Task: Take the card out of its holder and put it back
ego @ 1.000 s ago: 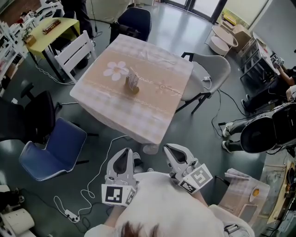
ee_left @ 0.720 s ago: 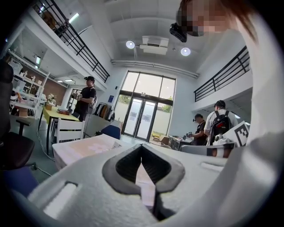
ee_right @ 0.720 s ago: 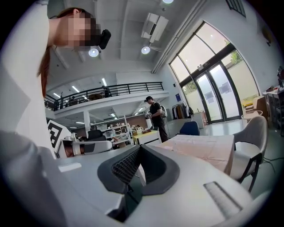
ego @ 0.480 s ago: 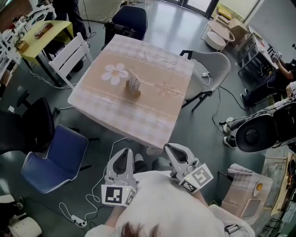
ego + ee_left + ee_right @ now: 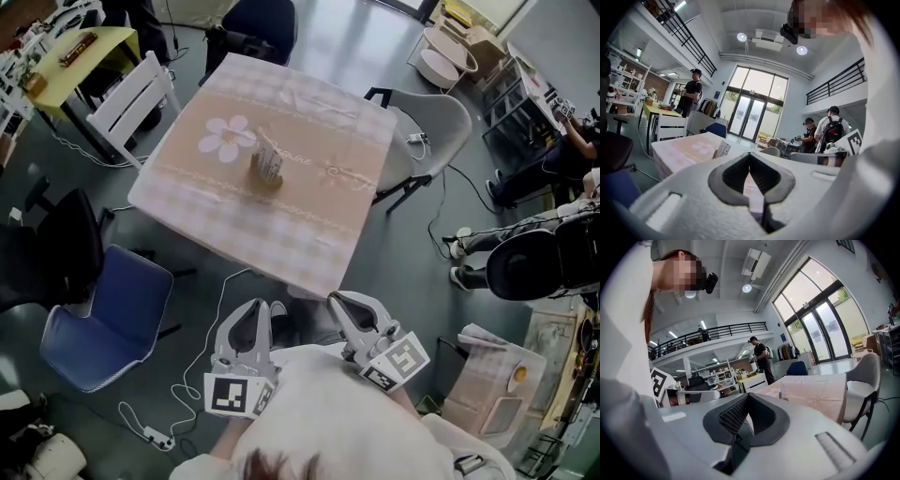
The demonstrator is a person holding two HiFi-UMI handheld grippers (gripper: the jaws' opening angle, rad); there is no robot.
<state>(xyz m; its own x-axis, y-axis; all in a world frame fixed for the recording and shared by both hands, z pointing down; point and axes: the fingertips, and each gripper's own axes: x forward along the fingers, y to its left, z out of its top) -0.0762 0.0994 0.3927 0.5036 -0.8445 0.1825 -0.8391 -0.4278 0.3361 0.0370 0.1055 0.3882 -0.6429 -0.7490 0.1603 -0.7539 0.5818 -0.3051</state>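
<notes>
A card stands upright in its small holder (image 5: 266, 169) near the middle of a table with a pink and beige checked cloth (image 5: 309, 225). In the left gripper view the card holder (image 5: 722, 149) shows on the table, well beyond the jaws. My left gripper (image 5: 253, 307) and right gripper (image 5: 339, 302) are held close to the person's chest, off the table's near edge and far from the card. The left gripper (image 5: 750, 155) is shut and holds nothing. The right gripper (image 5: 748, 397) is also shut and holds nothing.
Around the table stand a white slatted chair (image 5: 131, 97), a grey shell chair (image 5: 433, 129) and a blue chair (image 5: 101, 317). A yellow table (image 5: 77, 54) is at the far left. Cables (image 5: 178, 398) lie on the floor. People stand in the background (image 5: 691, 96).
The head view has shifted a little, so the table sits slightly higher and further left in the frame. Both grippers stay shut in the same place near the chest.
</notes>
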